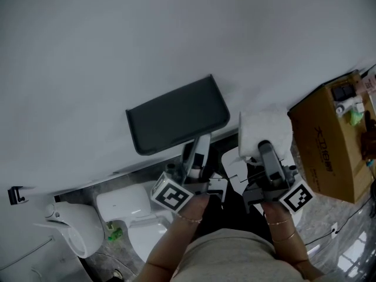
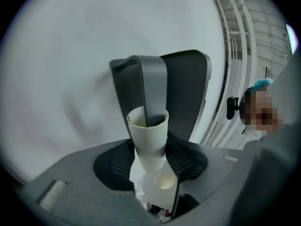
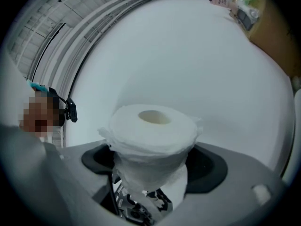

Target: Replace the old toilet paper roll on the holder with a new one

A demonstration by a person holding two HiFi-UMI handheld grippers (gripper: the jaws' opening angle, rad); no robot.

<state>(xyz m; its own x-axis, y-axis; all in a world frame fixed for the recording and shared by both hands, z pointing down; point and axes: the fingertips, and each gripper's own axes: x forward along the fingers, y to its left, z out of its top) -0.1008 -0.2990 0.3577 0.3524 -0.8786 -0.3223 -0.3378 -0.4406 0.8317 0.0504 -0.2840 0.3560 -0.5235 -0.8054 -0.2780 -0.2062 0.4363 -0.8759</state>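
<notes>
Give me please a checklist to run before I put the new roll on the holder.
1. Left tongs grip the tube: ok.
2. Tube off the holder arm: not ok, the arm is inside it.
3. Right tongs grip the roll: ok.
4. Roll's hole unblocked: ok.
5. Holder firm on the wall: cannot tell.

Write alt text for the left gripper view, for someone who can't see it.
The left tongs pinch an empty cardboard tube, with the grey holder arm running into its open top. Behind is a white wall.
</notes>
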